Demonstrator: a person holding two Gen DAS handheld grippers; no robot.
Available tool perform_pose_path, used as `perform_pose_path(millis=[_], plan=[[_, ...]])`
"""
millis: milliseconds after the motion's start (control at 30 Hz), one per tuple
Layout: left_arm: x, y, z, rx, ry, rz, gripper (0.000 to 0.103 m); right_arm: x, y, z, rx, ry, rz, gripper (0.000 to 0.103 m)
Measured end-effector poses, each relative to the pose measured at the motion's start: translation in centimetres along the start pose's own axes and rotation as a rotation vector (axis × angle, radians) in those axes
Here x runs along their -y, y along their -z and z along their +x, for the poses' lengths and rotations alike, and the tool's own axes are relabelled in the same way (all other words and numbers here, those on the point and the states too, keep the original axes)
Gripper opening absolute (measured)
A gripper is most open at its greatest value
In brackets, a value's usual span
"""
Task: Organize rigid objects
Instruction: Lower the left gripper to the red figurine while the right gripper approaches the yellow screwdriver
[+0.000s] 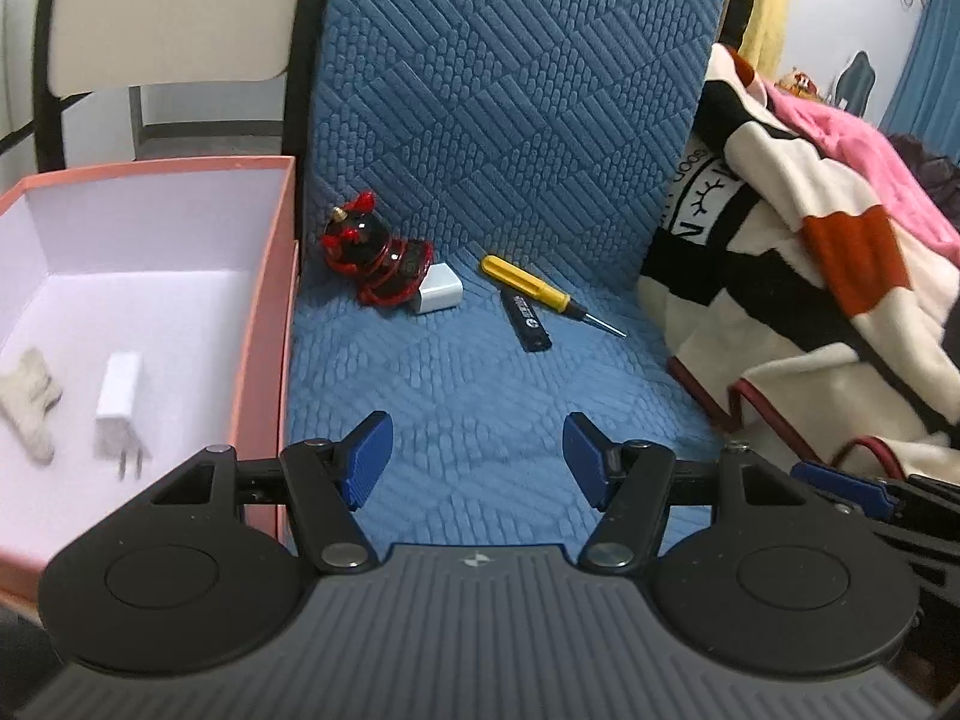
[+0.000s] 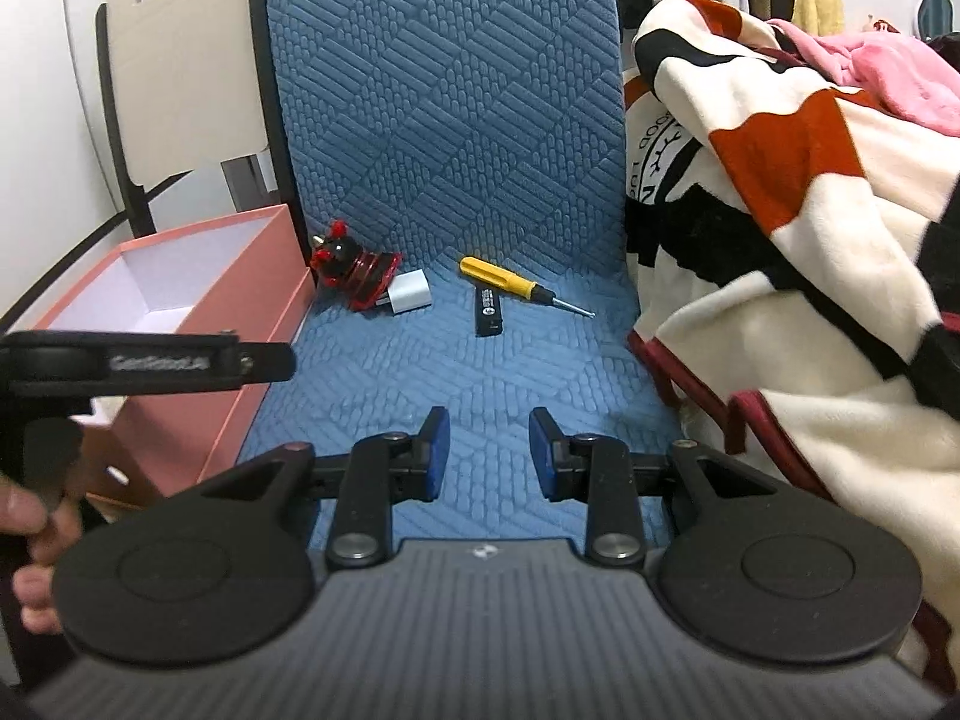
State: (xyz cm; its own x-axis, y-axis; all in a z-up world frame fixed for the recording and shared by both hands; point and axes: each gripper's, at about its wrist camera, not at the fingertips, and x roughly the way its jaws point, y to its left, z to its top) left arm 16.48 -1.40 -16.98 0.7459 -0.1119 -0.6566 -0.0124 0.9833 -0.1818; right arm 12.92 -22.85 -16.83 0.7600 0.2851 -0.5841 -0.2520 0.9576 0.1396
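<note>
On the blue quilted mat (image 1: 480, 372) lie a red and black figurine (image 1: 378, 252), a white charger cube (image 1: 441, 288), a yellow screwdriver (image 1: 534, 285) and a black flat stick (image 1: 525, 318). They also show in the right wrist view: figurine (image 2: 354, 273), cube (image 2: 411, 294), screwdriver (image 2: 504, 282), stick (image 2: 487, 311). A pink box (image 1: 264, 324) at the left holds a white plug adapter (image 1: 120, 408) and a pale glove-like piece (image 1: 30, 402). My left gripper (image 1: 477, 459) is open and empty, short of the objects. My right gripper (image 2: 489, 450) is open and empty over the mat.
A cream, black and orange blanket (image 1: 810, 300) is heaped along the mat's right side, with pink fabric (image 1: 852, 144) behind it. A cream chair back (image 1: 168, 12) stands behind the box. The left gripper's body (image 2: 150, 360) and the person's hand (image 2: 30, 540) reach over the box (image 2: 240, 300).
</note>
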Motion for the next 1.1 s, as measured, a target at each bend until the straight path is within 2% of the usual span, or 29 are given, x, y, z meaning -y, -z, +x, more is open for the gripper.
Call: perform_pose_path(millis=[133, 433, 567, 800, 967, 1100], plan=[[-0.2, -1.7, 2.2, -0.012, 0.009, -0.010, 0.068, -0.3, -1.0, 1.5, 0.002, -0.003, -0.007, 0.033], [0.6, -4.9, 6.6, -0.019, 0.007, 0.057, 0.068, -0.1, -3.3, 4.7, 0.025, -0.016, -0.020, 0.033], [1.0, -5.9, 8.9, -0.032, -0.028, 0.086, 0.068, 0.2, -4.0, 6.8, 0.032, -0.046, -0.018, 0.033], [0.3, -7.4, 11.3, -0.044, -0.023, 0.068, 0.068, 1.6, -5.4, 11.6, 0.003, -0.056, -0.050, 0.033], [-0.3, -9.0, 13.4, -0.055, -0.062, 0.056, 0.068, 1.7, -6.2, 15.1, -0.019, -0.071, -0.096, 0.033], [-1.4, -10.2, 15.0, -0.075, -0.072, -0.020, 0.068, 1.4, -7.1, 17.5, -0.047, -0.080, -0.122, 0.033]])
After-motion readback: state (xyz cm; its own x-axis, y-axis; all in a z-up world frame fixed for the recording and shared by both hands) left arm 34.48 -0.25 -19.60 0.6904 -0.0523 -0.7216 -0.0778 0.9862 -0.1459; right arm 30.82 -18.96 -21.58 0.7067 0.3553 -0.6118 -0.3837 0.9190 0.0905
